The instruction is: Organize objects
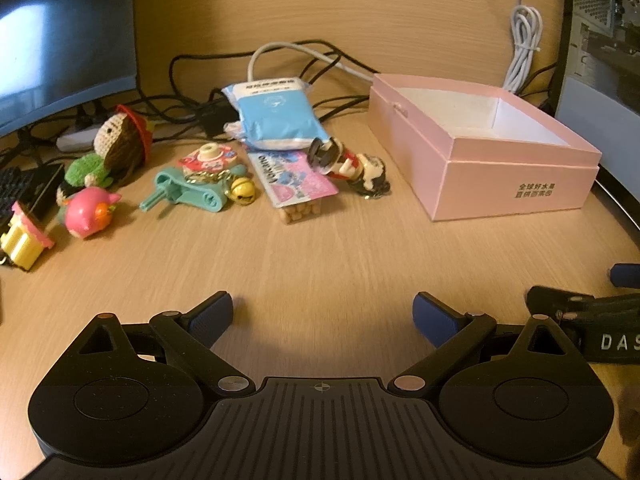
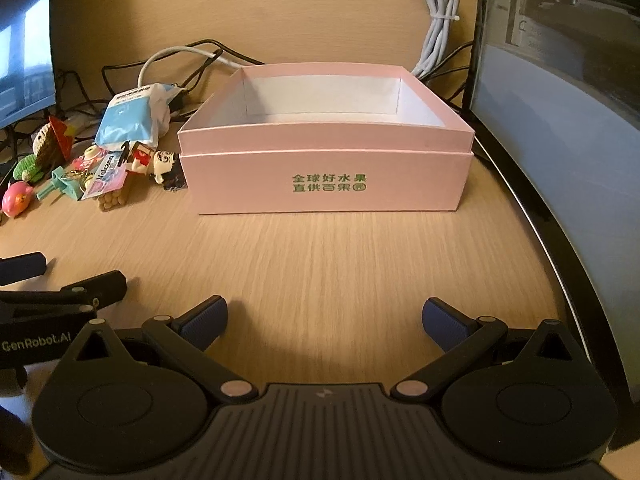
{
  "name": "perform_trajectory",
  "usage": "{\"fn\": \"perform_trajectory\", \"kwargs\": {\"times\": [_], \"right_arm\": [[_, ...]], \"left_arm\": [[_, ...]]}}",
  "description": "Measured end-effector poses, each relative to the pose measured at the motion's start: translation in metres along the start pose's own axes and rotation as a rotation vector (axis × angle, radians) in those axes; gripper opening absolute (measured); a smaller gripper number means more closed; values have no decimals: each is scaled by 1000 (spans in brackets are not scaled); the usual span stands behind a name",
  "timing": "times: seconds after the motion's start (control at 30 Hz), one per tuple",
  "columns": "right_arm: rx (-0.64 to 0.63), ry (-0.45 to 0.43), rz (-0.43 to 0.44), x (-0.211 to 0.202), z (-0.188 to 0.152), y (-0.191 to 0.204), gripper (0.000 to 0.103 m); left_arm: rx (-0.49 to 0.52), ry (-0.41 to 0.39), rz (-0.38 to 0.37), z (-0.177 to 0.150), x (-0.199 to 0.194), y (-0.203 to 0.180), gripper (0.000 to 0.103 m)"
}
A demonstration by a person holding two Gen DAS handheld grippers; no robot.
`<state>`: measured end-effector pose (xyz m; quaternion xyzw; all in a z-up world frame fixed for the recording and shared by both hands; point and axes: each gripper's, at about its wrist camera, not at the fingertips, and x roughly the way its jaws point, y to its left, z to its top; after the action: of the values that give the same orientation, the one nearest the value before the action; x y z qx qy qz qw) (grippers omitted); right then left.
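A pink box [image 1: 516,190] [image 2: 328,184] stands open on the wooden desk with nothing visible inside. Left of it lie small items: a blue-white packet [image 1: 276,118] [image 2: 128,118], a pink snack pack [image 1: 296,182] [image 2: 106,186], a black-and-white figurine [image 1: 356,168] [image 2: 160,164], a teal toy with a bell [image 1: 192,192], a pink round toy [image 1: 88,212] [image 2: 16,200], a crochet doll [image 1: 116,144] and a yellow-pink toy [image 1: 24,240]. My left gripper [image 1: 323,316] hovers open over bare desk in front of them. My right gripper [image 2: 325,320] is open, facing the box front.
Black and white cables [image 1: 288,56] trail behind the items, and a coiled white cable [image 2: 438,20] hangs at the back. A monitor [image 1: 60,40] stands back left, a dark computer case [image 2: 560,80] at the right. The desk edge [image 2: 532,216] curves along the right.
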<state>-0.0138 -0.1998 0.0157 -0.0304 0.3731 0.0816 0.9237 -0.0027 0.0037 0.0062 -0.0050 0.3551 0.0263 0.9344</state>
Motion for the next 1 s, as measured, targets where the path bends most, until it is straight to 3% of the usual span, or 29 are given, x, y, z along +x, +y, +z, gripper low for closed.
{"fn": "perform_trajectory", "kwargs": {"times": [0.1, 0.2, 0.4, 0.6, 0.7, 0.87, 1.0], "right_arm": [[5, 5, -5, 0, 0, 1, 103], [7, 8, -7, 0, 0, 0, 103], [34, 16, -31, 1, 2, 3, 103], [134, 40, -86, -8, 3, 20, 103], [249, -22, -95, -38, 4, 31, 103], [221, -115, -155, -91, 1, 57, 103], [209, -139, -187, -117, -4, 63, 103]], "left_arm": [[-51, -2, -20, 4, -14, 29, 98], [-44, -78, 10, 17, -33, 71, 98], [51, -141, 49, 90, -34, 176, 98], [185, -2, -62, 151, 33, 225, 98], [217, 38, -80, 154, 66, 231, 98], [282, 121, -121, 153, 110, 219, 94], [204, 193, -140, 152, 129, 224, 86]]}}
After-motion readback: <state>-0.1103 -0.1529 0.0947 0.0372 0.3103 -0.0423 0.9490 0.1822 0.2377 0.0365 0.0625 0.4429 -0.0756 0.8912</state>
